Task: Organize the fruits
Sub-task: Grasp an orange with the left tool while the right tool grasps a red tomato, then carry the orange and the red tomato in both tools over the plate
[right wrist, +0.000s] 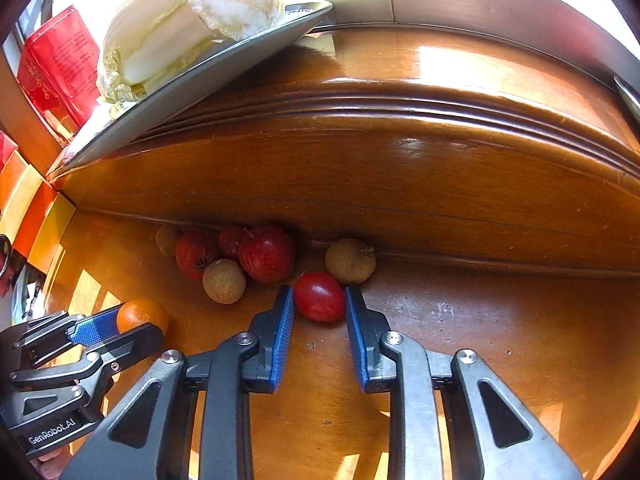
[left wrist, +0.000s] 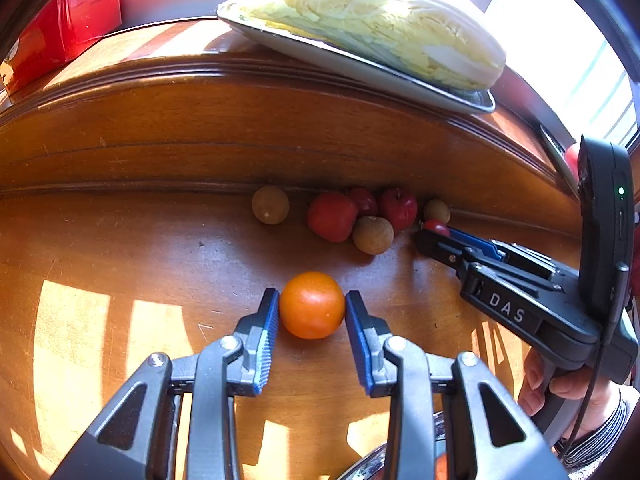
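My left gripper is shut on a small orange that rests on the wooden shelf; it also shows in the right wrist view. My right gripper is shut on a small red tomato, seen from the left wrist view at its fingertips. Behind, against the wooden back wall, lie red apples and brown round longans.
A metal tray with a napa cabbage sits on the ledge above. A red box stands at the upper left. Orange and yellow boxes line the left side. A metal bowl rim shows below my left gripper.
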A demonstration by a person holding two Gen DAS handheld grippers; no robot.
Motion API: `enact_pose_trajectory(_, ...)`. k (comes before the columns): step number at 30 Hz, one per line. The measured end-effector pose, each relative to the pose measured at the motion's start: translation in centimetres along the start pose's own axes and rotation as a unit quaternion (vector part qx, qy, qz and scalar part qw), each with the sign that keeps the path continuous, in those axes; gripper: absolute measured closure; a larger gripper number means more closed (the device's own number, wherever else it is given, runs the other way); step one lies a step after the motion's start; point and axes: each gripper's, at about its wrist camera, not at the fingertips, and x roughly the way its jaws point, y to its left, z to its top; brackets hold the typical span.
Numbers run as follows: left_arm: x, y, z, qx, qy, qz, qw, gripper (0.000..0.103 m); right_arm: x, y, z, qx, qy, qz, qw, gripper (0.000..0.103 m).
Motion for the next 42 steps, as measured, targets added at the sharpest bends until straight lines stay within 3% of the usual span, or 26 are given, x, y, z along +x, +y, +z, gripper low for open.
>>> enact_pose_trajectory(5,-0.4,-0.2,0.1,0.002,-0.002,-0.002,1.0000,0.068,0.1,0.6,-0.1,-0.003,0.000,0.001,1.000,0.077)
enact_pose_trajectory(22,-2.6,-1.4,-0.5,0.020,-0.013,0.000,0.9997,0.068,-5.0,0.2,-2.9,0.005,-0.020,0.022,1.000,0.077)
enact_pose_trajectory(42,-7.0,-2.6,-3.1,0.038,-0.023,-0.013,0.9989,0.068,-10.1,1.2,-6.5,0.009,-0.034,0.025,0.999,0.077)
